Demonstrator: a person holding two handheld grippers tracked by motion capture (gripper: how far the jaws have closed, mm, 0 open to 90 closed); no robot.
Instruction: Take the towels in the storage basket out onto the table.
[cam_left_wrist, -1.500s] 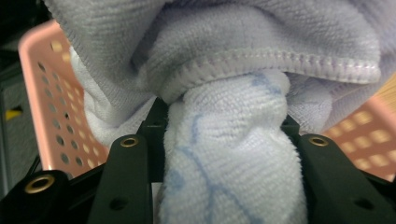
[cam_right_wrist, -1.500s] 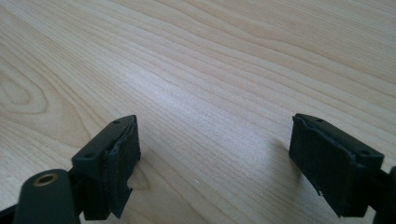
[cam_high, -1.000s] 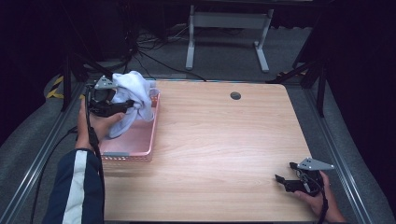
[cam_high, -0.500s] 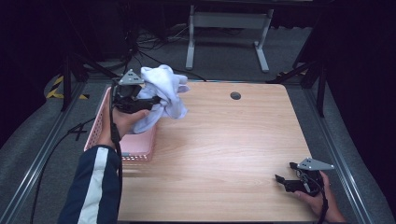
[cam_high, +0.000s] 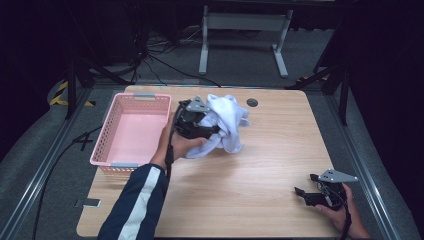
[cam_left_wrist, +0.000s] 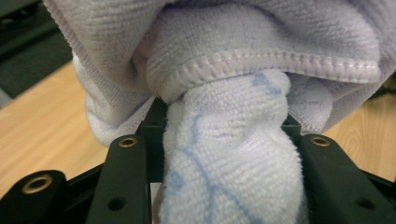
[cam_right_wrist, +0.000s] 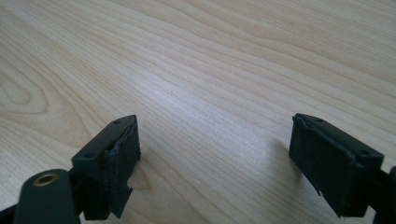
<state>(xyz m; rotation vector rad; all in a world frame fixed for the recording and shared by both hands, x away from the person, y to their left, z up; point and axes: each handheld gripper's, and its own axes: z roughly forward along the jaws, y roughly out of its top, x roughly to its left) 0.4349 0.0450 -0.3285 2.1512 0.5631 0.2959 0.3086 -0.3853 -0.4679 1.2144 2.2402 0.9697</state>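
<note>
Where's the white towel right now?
In the high view the white towel hangs bunched in the left gripper, above the table just right of the pink basket.

We look down and forward over the light wooden bench (cam_high: 260, 165), each hand-held gripper camera skims close along its jaws, all sharing that benchtop.

The towel (cam_left_wrist: 224, 116) is cropped by the left gripper view's top edge; the table (cam_left_wrist: 42, 116) behind is blurred and largely hidden by it
</note>
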